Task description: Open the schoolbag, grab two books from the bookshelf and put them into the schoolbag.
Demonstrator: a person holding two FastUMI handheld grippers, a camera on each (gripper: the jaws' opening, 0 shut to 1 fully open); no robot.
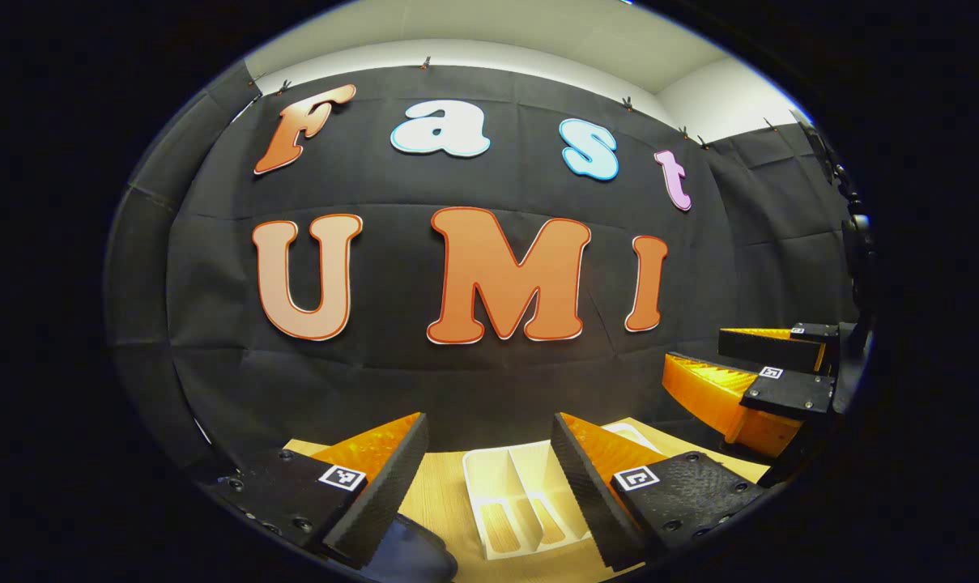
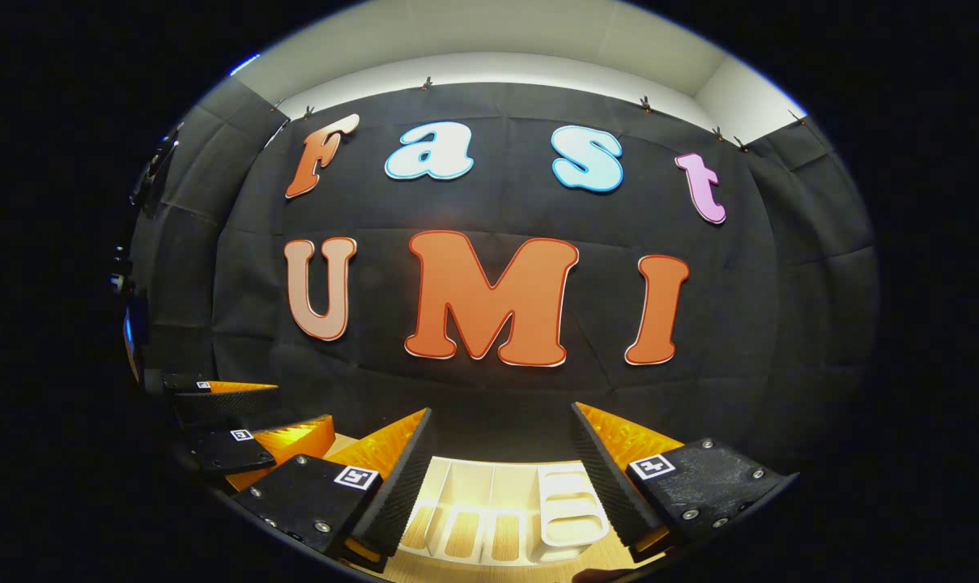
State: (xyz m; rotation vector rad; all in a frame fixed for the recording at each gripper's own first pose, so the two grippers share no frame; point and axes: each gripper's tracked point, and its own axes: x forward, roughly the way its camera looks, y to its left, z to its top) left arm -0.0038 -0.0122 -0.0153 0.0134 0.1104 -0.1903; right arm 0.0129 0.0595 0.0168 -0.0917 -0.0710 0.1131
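You hold both the left gripper (image 1: 489, 470) and right gripper (image 2: 501, 470) with fingers apart above the white bookshelf (image 2: 489, 506).

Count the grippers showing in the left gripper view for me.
2. The left gripper sits at the bottom, fingers apart above the white rack. The right gripper hangs at the right edge, also open. No others seem hidden.
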